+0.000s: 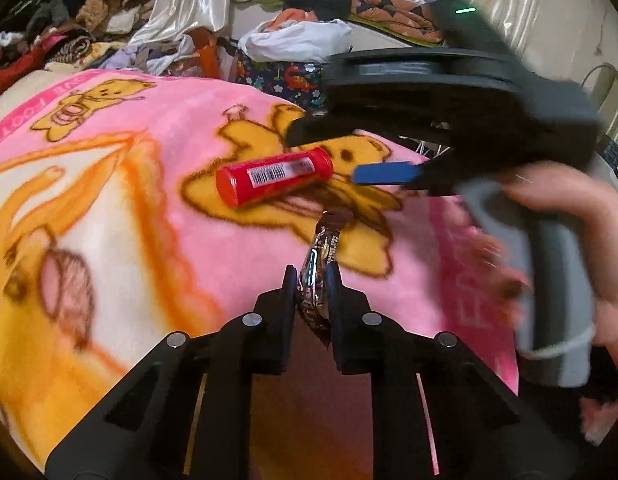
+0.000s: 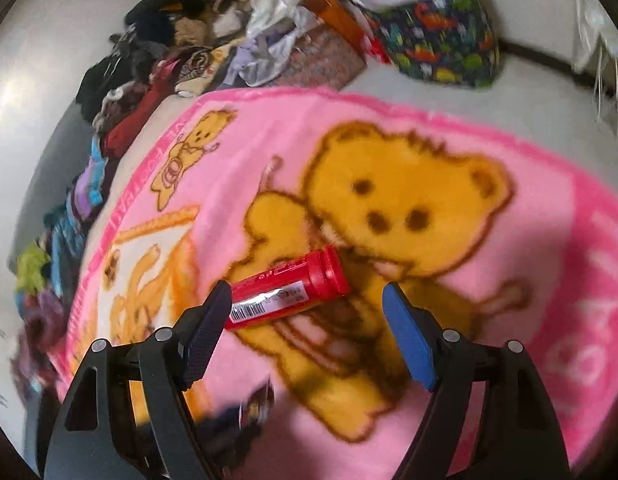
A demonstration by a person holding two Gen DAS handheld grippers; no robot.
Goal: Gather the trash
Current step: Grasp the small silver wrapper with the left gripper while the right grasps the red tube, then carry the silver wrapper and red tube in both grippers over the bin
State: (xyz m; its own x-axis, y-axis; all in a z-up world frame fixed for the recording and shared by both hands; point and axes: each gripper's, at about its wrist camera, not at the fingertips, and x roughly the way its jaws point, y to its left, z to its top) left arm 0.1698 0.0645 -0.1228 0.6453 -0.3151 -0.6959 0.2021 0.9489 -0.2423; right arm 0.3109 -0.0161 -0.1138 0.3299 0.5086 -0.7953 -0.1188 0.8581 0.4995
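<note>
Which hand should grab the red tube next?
Right. The right gripper is open, its fingers either side of the red plastic tube; the left gripper is shut on a shiny brown wrapper.

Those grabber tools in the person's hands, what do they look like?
Each is a black plastic clamp with two fingers and silver pivot pins. The right gripper has one blue pad and one black textured pad, a grey handle and a small green light. The left gripper looks all black.

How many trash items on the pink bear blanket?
2. A red tube lying on the blanket's bear print, and a shiny snack wrapper pinched in the left gripper. More may be hidden behind the grippers.
</note>
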